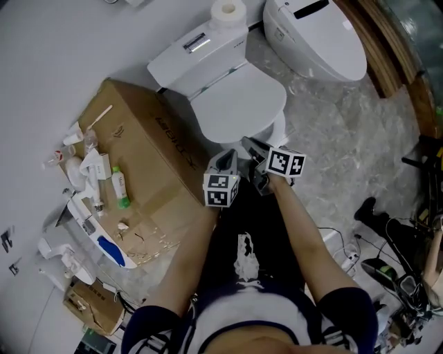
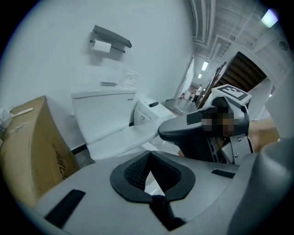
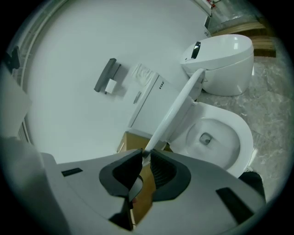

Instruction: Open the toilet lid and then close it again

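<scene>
Two grippers were recorded at the front of the bowl [image 3: 223, 149]. The front edge of the toilet lid [image 3: 177, 110] was grasped by the right gripper [image 3: 145, 158], its jaws clenched on it. The lid was held tilted part-way up, so the bowl was left exposed beneath it. The left gripper [image 2: 149, 155] was held just beside the right one, jaws closed tip to tip, nothing between them. One cistern [image 1: 197, 52] was set against the wall, with a paper roll [image 1: 228, 12] on top. One cardboard box [image 1: 138, 148] was placed just beside the bowl, and a second toilet [image 1: 315, 34] on the other side.
</scene>
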